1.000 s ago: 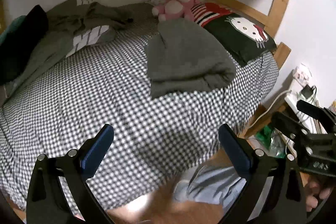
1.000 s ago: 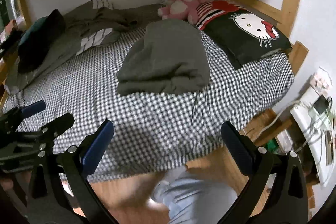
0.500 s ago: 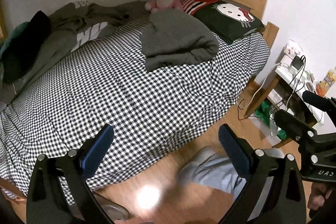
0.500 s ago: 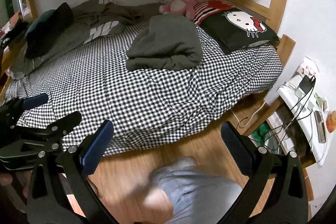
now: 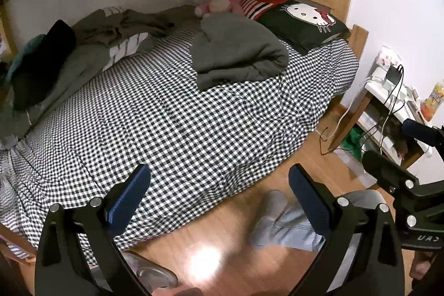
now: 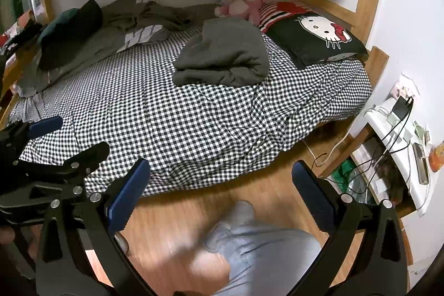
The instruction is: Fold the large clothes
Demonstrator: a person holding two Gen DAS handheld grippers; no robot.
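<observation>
Left wrist: left gripper [image 5: 219, 186] gapes wide, empty; folded grey sweatshirt [image 5: 238, 50] sits at 12 o'clock on the checkered bed [image 5: 166, 115], probably done.

Right wrist: right gripper [image 6: 220, 186] likewise spread, holding nothing; rumpled olive clothes [image 6: 144, 14] at 10 o'clock, likely next.
</observation>
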